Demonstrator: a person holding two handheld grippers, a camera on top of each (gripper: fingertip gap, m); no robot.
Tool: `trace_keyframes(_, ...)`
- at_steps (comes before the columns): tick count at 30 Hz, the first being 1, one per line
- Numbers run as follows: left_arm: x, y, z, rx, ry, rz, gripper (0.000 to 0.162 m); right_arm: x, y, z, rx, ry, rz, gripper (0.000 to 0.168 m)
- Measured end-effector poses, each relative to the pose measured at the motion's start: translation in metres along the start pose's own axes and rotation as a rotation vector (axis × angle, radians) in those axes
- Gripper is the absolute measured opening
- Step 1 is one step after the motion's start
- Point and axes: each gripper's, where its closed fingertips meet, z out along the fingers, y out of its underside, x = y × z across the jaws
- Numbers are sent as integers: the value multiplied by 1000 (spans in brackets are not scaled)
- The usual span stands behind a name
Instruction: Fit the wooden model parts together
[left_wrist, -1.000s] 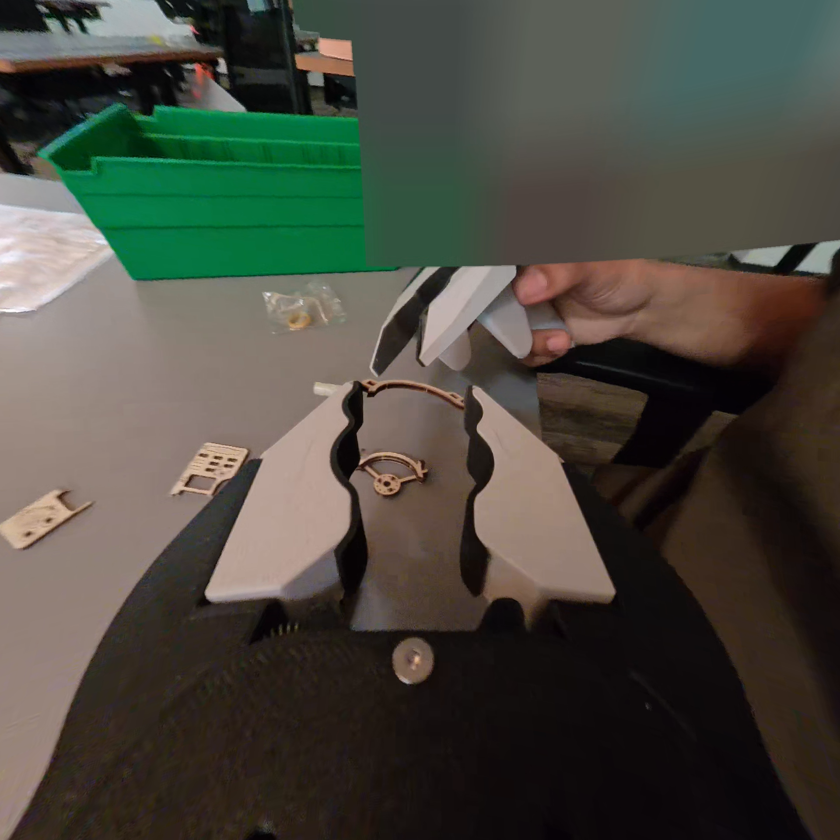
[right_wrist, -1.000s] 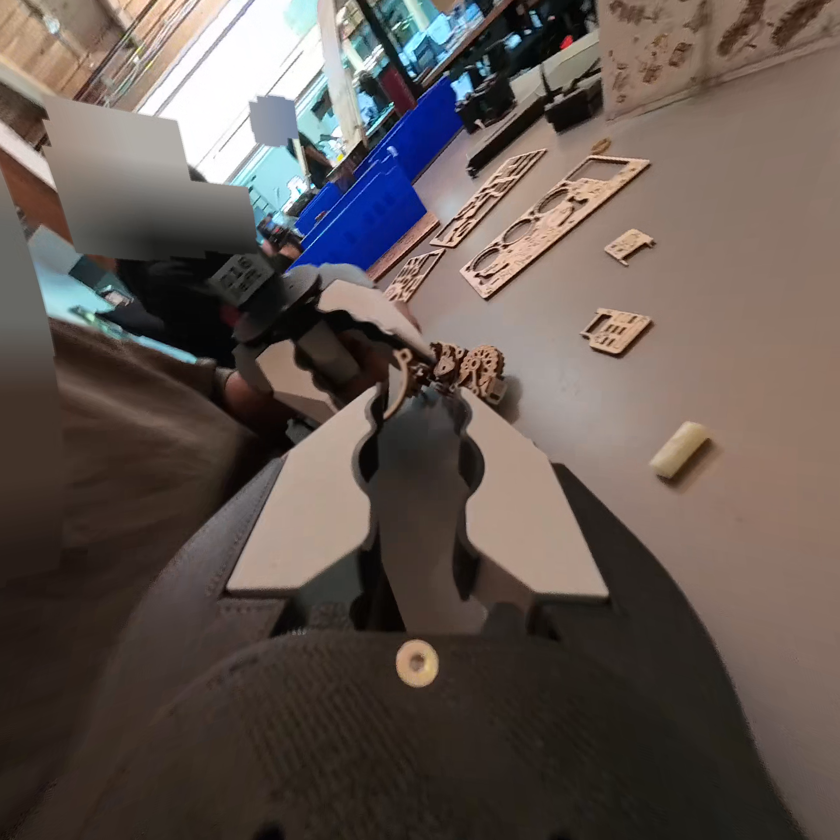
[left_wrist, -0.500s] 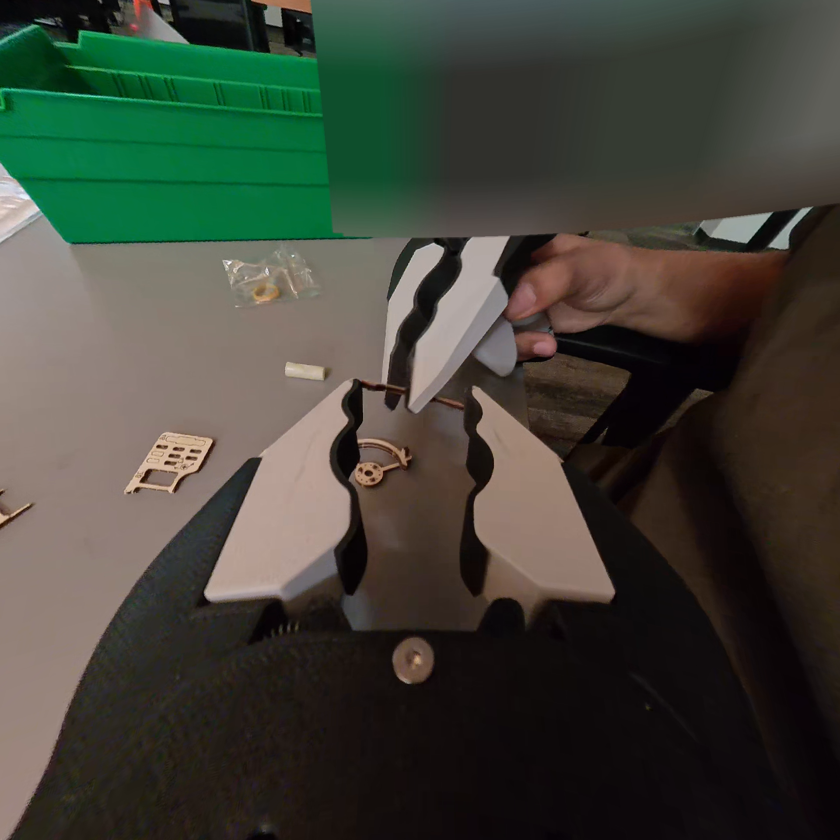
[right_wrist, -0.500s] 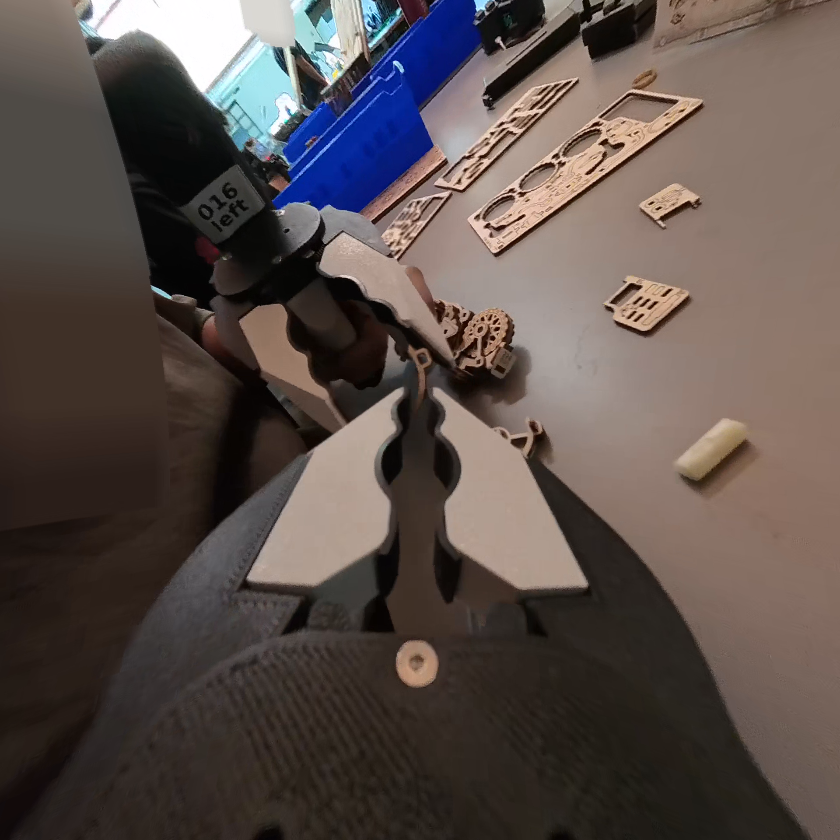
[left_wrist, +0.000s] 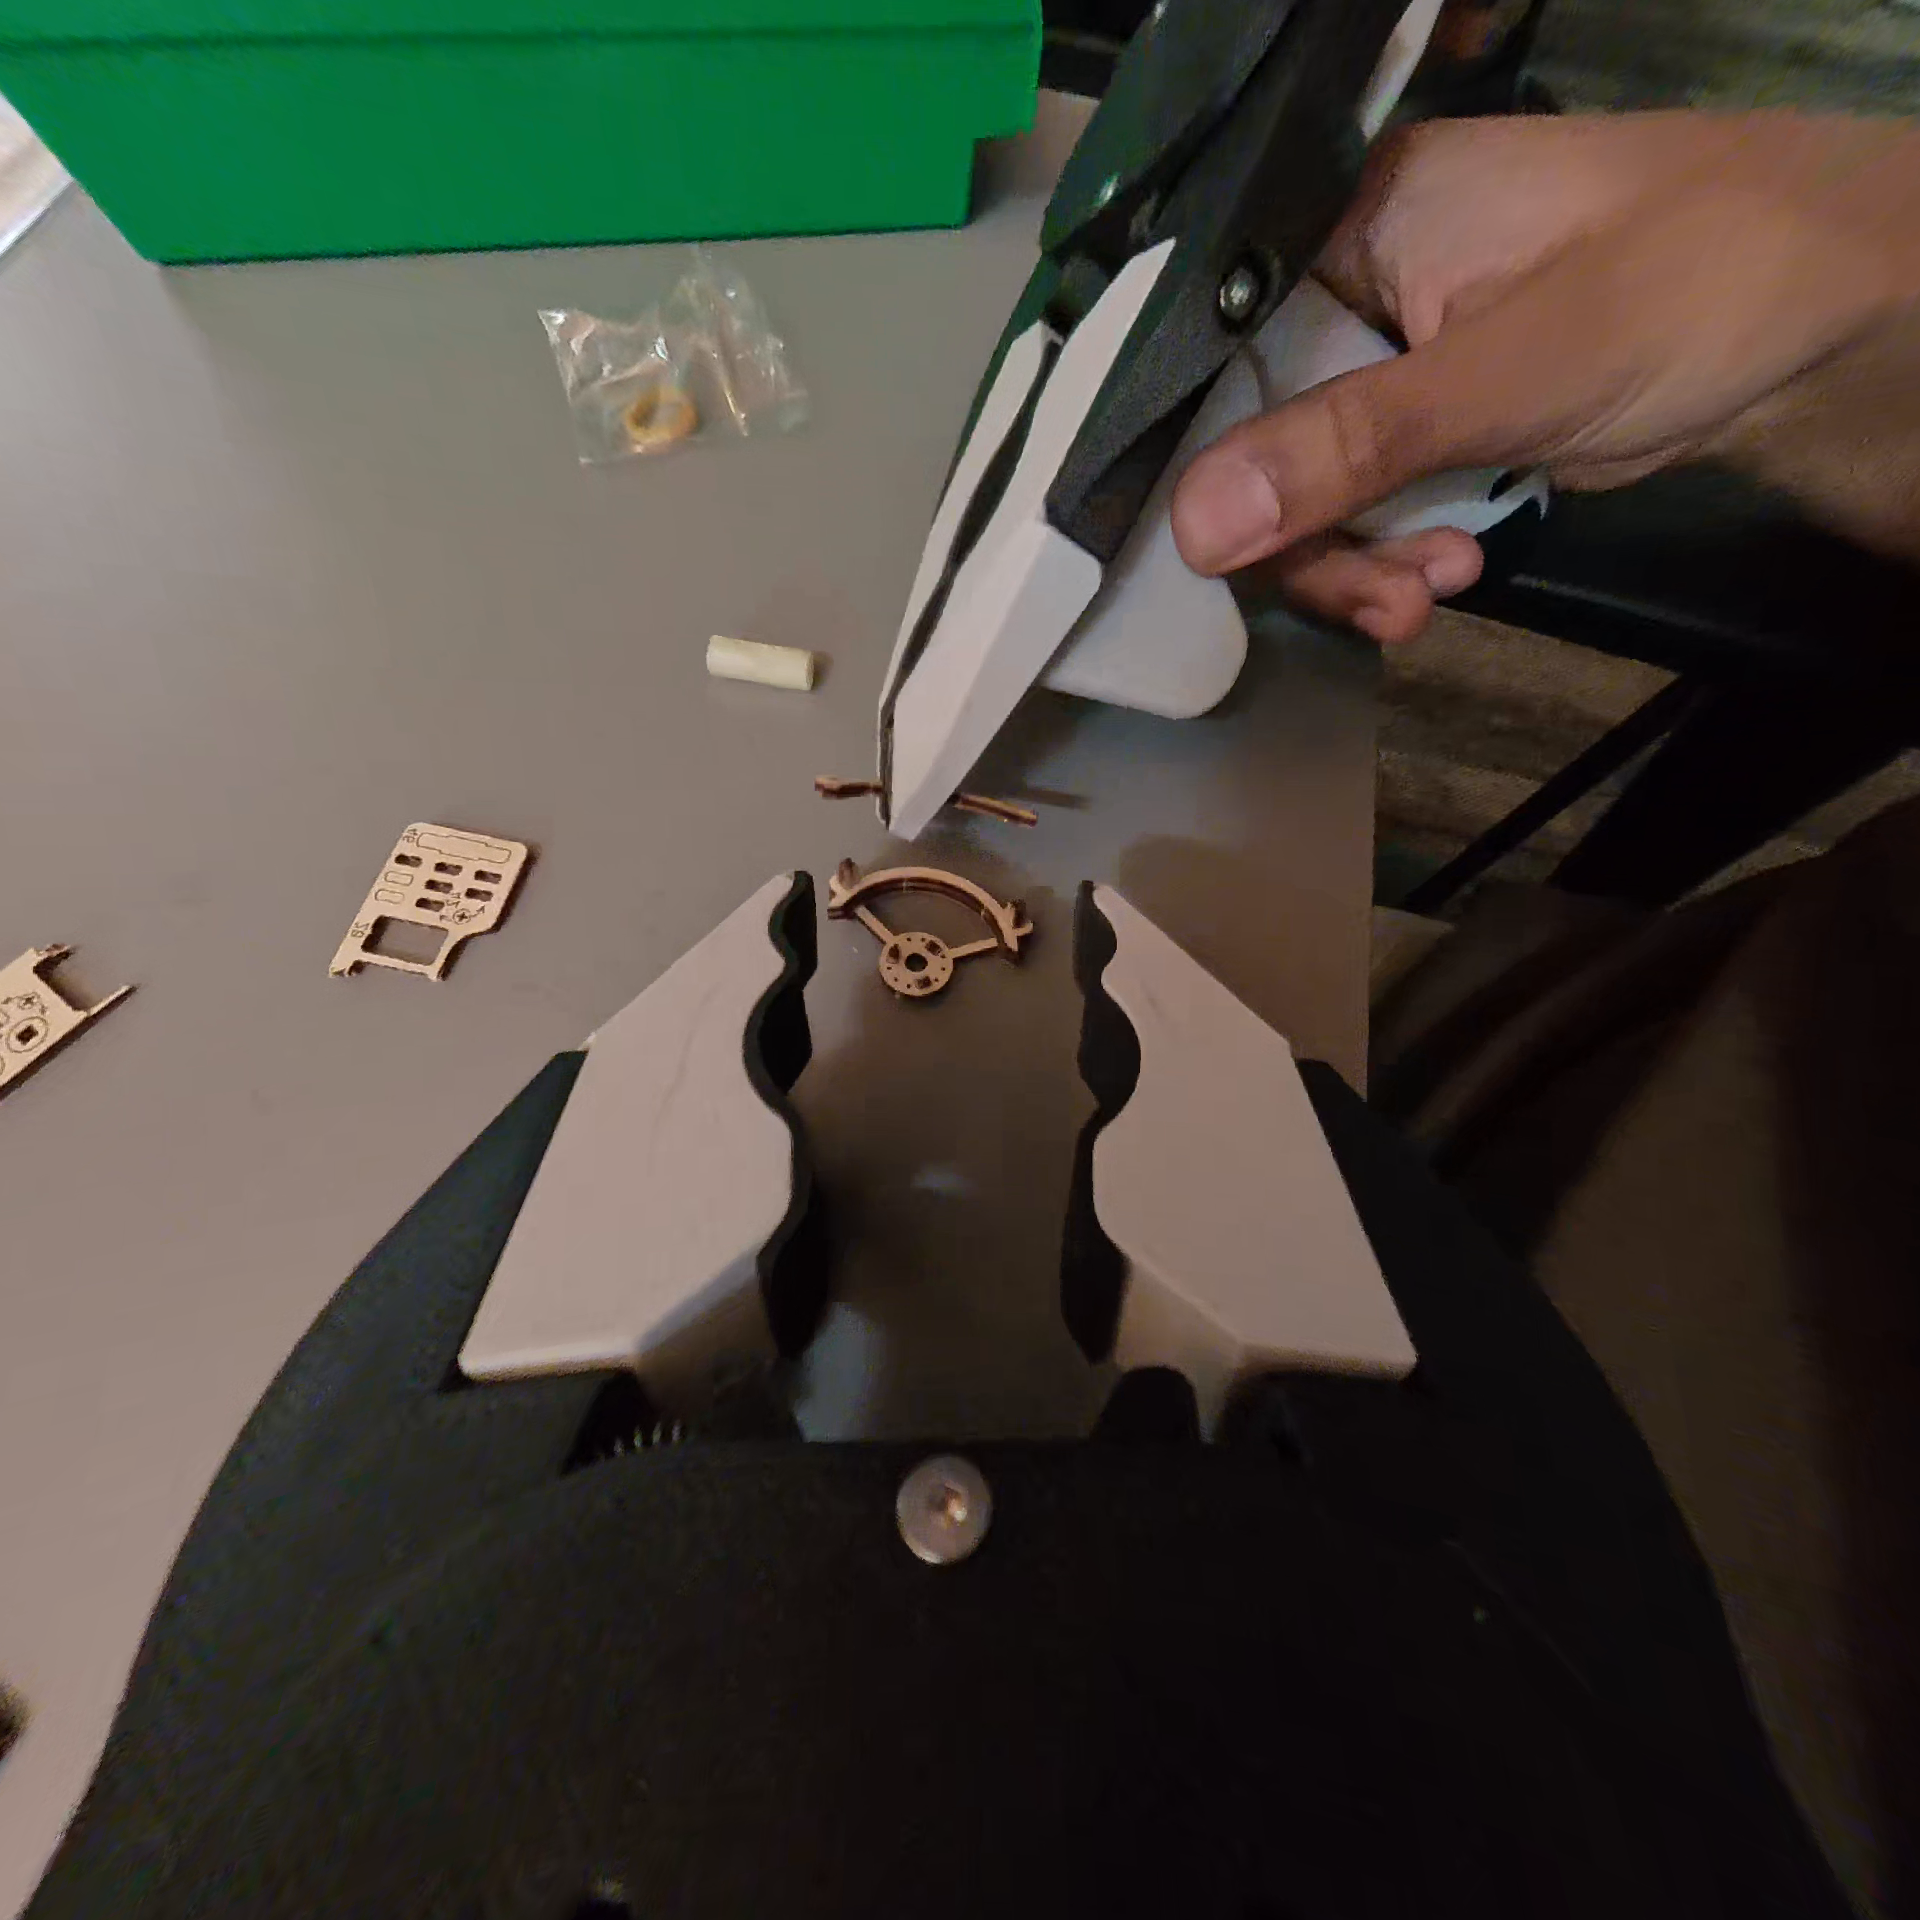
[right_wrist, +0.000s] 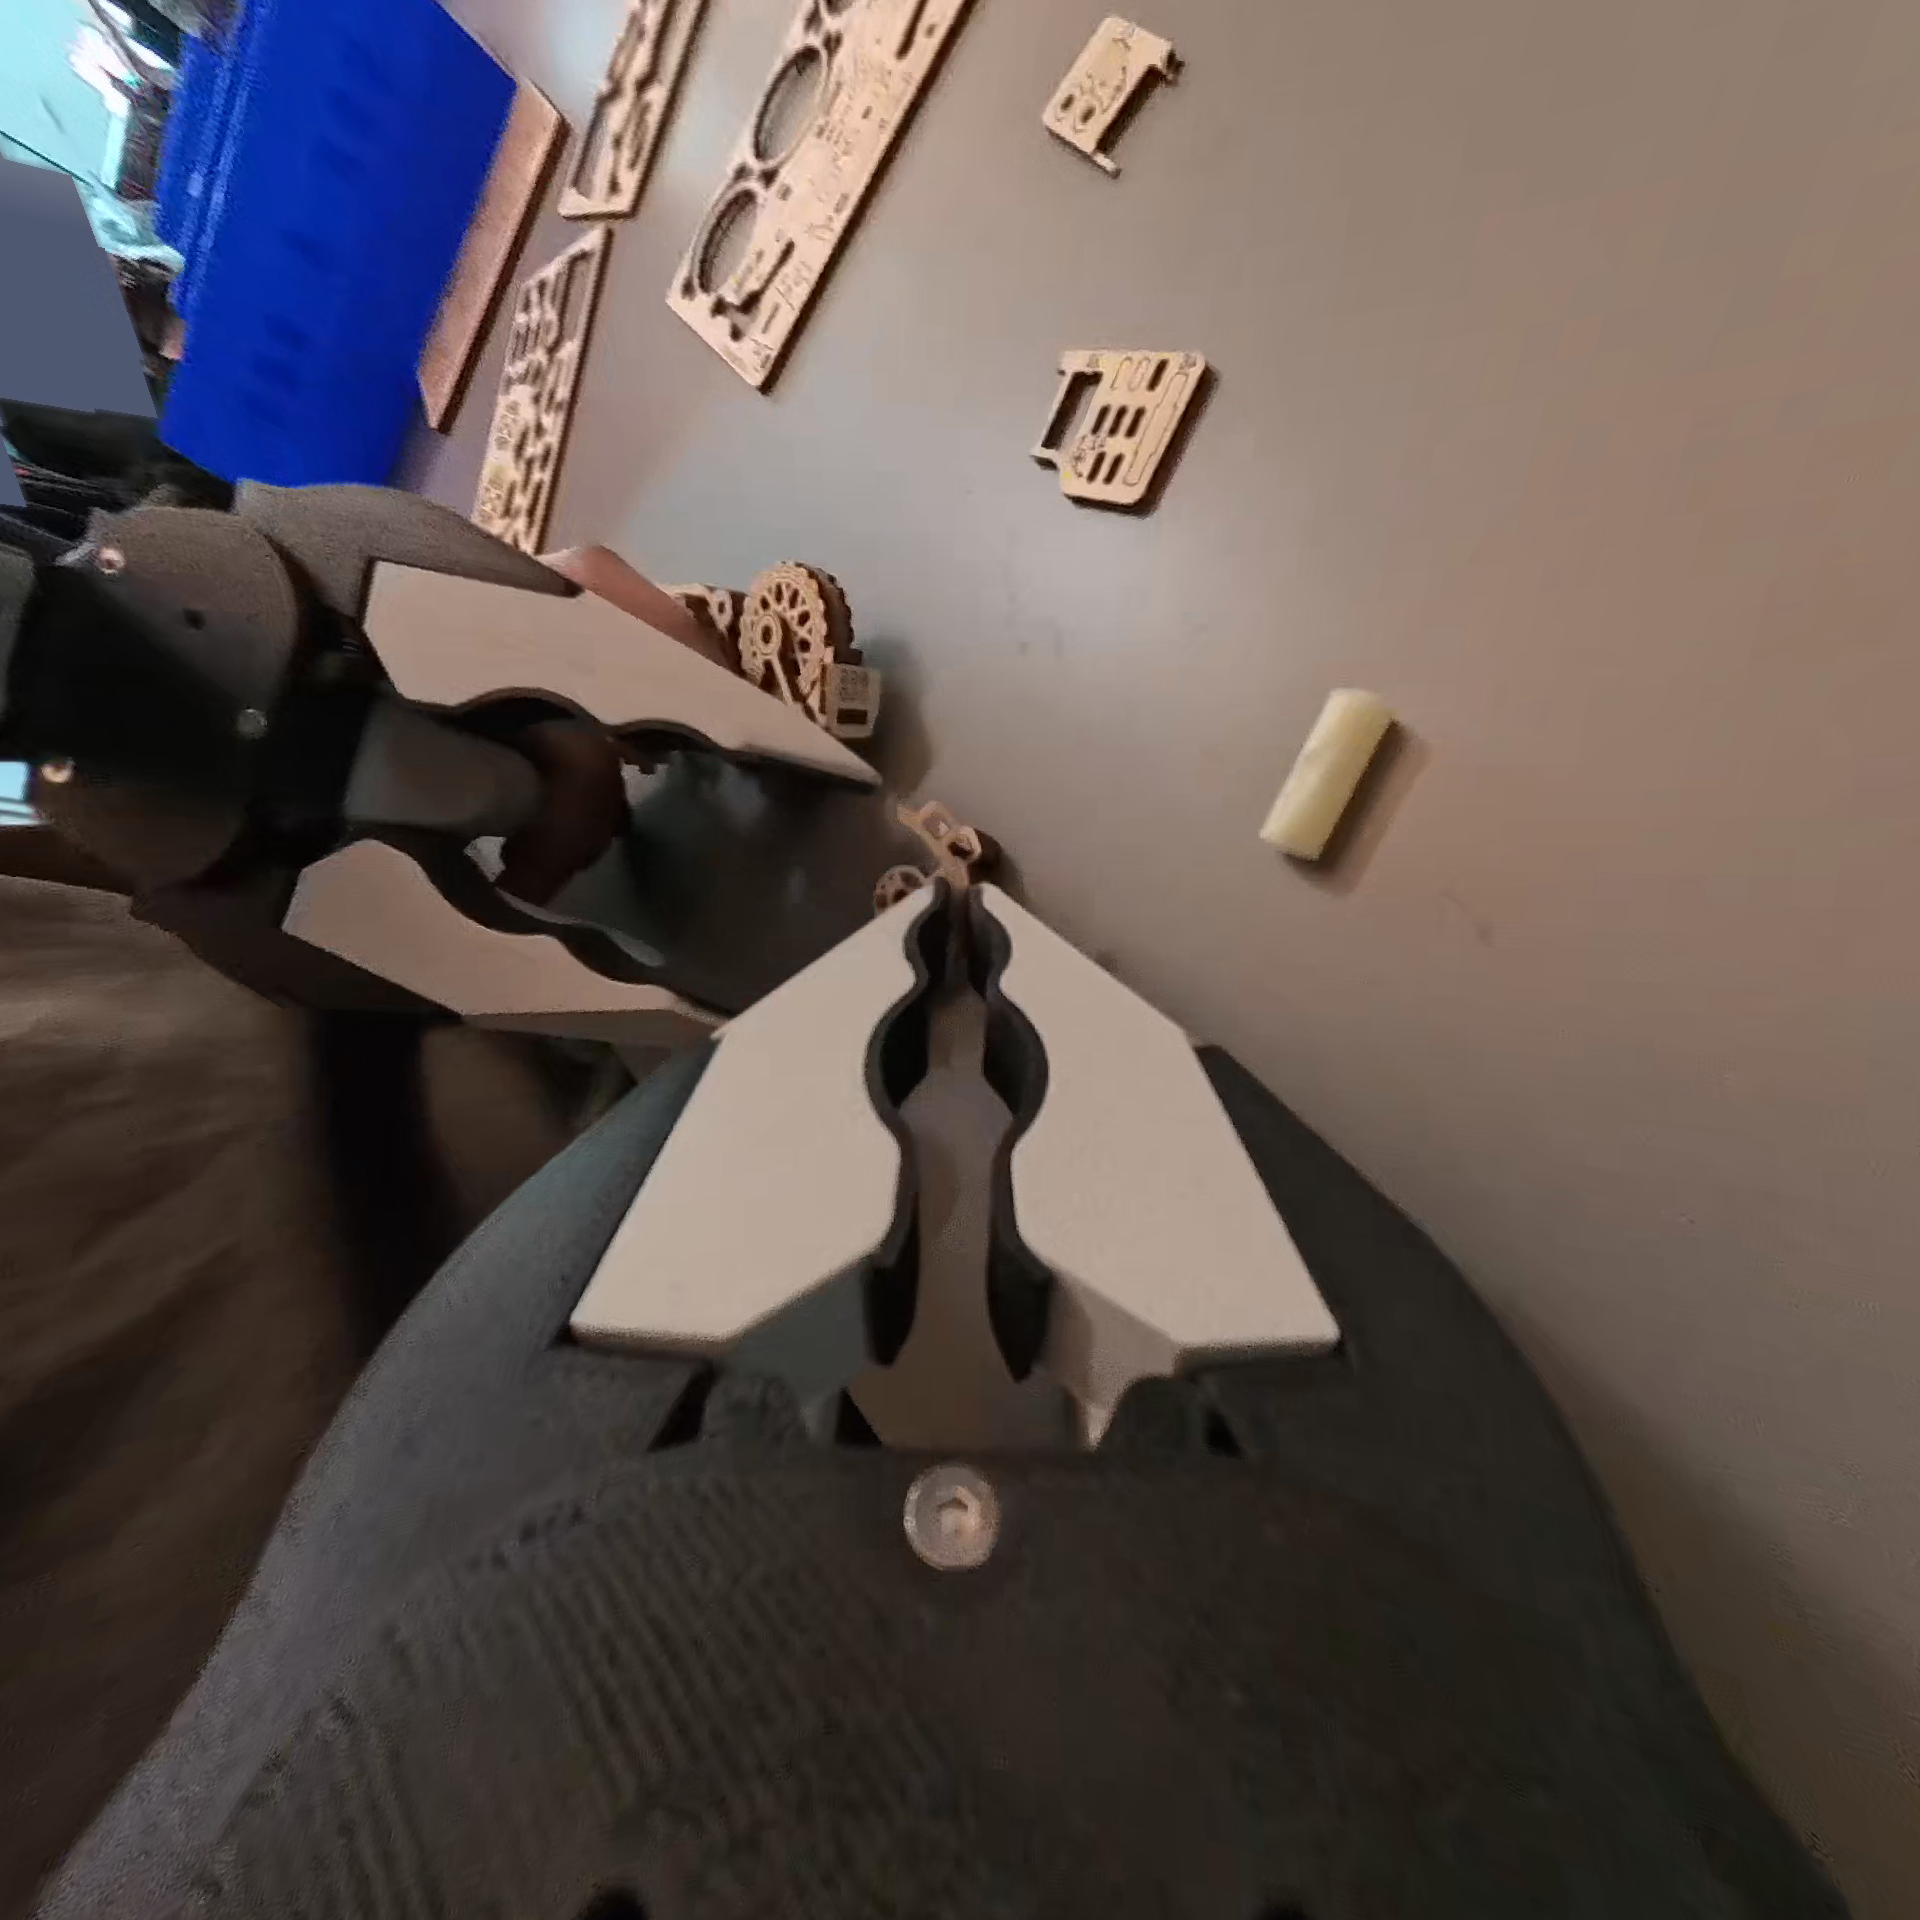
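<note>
My left gripper (left_wrist: 940, 891) is open and empty just above the grey table. A small wooden arc part with a round hub (left_wrist: 920, 930) lies flat between its fingertips. My right gripper (left_wrist: 891, 805) comes down from the upper right, held by a hand, and is shut on a thin curved wooden strip (left_wrist: 844, 787) just beyond the arc part. In the right wrist view the right gripper (right_wrist: 956, 899) shows its jaws nearly touching, and the open left gripper (right_wrist: 795, 899) sits to its left. A wooden gear assembly (right_wrist: 795, 634) stands behind the left gripper.
A cream cylinder (left_wrist: 758, 662), a slotted wooden card (left_wrist: 436, 899), a second card (left_wrist: 42, 1023), a small plastic bag (left_wrist: 665, 374) and a green bin (left_wrist: 520, 125) lie on the table. Wooden part sheets (right_wrist: 810, 177) and blue bins (right_wrist: 312, 229) are farther off. The table edge (left_wrist: 1369, 935) is close on the right. The grippers are tip to tip, or close to it. The cream cylinder (left_wrist: 758, 662) lies around 6 cm away from my right fingertips. It turns up in the right wrist view (right_wrist: 1316, 780) as well.
The right gripper has closed on the thin curved strip and carried it clear of the left gripper's fingertips, low over the table. Both views have tilted down toward the table.
</note>
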Motion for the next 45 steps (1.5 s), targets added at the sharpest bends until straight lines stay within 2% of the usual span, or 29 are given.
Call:
trace_keyframes(6, -1, 11, 5, -65, -42, 82, 40, -7, -1, -3, 12, -26, -9, 1)
trace_keyframes(13, -13, 14, 2, -105, -120, 127, 46, -9, -9, -11, 103, -64, -16, 1)
trace_keyframes(18, -4, 3, -1, -43, -96, 143, 45, -11, -11, -15, 125, -66, -30, 1)
trace_keyframes(25, -1, 15, 8, -113, -123, 164, 39, 7, -6, -12, 104, 115, -52, 1)
trace_keyframes(35, 10, 23, 11, -160, -30, 41, 37, 11, 4, -12, 47, 161, -40, 2)
trace_keyframes(45, 9, 18, 7, -110, 20, -64, 32, -1, 5, -14, 25, 132, -68, 2)
